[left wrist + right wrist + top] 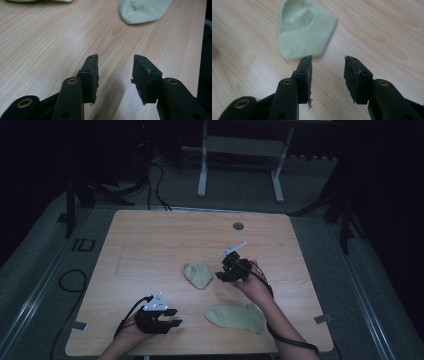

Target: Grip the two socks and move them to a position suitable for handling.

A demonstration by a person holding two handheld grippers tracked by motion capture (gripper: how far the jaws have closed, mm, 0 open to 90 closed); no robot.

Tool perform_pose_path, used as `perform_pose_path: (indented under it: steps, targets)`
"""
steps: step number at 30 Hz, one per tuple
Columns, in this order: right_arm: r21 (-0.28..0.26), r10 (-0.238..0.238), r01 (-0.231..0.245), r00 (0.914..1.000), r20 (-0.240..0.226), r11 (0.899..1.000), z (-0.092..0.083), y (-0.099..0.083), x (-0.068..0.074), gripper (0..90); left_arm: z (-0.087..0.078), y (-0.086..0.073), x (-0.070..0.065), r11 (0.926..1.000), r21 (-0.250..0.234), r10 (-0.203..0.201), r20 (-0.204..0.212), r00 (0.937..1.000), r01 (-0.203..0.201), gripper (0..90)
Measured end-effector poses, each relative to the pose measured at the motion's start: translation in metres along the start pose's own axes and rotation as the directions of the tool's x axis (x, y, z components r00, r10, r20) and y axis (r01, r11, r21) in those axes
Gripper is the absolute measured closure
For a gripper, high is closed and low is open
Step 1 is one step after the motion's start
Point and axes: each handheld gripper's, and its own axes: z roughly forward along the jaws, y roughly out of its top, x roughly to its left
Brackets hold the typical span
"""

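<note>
While my left gripper hovers spread and empty at the near edge of the surface, the flat sock lies just beside it. Beyond that sock, my right gripper, also spread and empty, faces the folded sock. Soft, light, limp, I judge: pinch its near edge.

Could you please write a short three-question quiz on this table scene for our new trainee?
1. True or false: the right tool is shut on the folded sock.
2. How many socks lie on the table?
3. Which sock lies nearer the person: A) the folded sock, B) the flat sock?

Key: 1. False; its jaws stand open and empty beside the sock. 2. Two. 3. B.
</note>
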Motion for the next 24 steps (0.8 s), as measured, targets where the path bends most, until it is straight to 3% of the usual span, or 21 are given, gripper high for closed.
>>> perform_pose_path:
  steps: [11, 19, 24]
  targets:
    - [0.045, 0.006, -0.005, 0.9997, -0.025, 0.999, 0.038, 0.042, 0.013, 58.6, 0.001, -0.001, 0.001, 1.0000, 0.007, 0.002, 0.003, 1.0000, -0.002, 56.1]
    - [0.092, 0.054, -0.049, 0.9974, -0.048, 0.995, 0.070, 0.062, 0.020, 56.0, -0.001, -0.002, 0.003, 1.0000, -0.002, -0.007, 0.005, 1.0000, 0.007, 56.1]
    - [0.121, 0.046, -0.041, 0.9983, -0.037, 0.992, 0.092, 0.069, 0.031, 51.5, -0.001, -0.002, 0.002, 1.0000, -0.003, -0.002, 0.005, 1.0000, 0.002, 56.0]
